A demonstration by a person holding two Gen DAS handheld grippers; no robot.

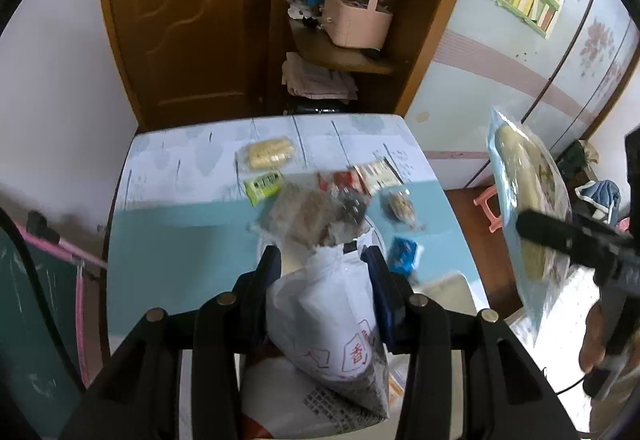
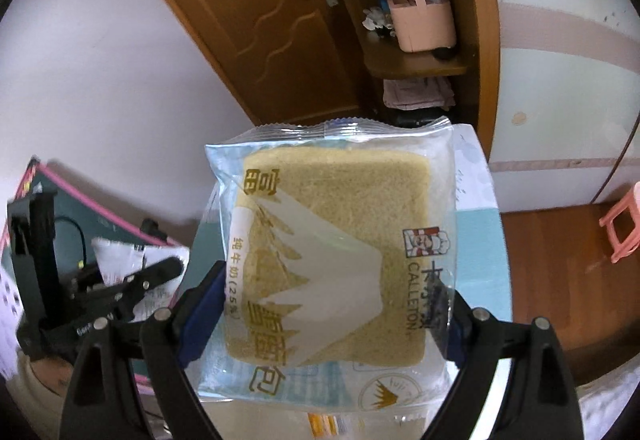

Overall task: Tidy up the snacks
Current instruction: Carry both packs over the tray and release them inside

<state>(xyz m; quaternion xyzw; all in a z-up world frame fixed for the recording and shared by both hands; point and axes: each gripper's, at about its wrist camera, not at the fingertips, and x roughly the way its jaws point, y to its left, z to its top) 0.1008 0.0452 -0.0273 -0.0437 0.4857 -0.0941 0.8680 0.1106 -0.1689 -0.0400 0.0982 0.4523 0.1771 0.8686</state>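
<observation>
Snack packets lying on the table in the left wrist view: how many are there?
5: corn packet at the far side, green packet below it, red-and-white packet, nut packet, blue packet. The held bag may hide others.

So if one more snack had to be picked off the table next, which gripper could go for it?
Neither right away. The left gripper is shut on a white snack bag, the right gripper on a bread packet. The left looks likelier, hanging above the table.
</observation>
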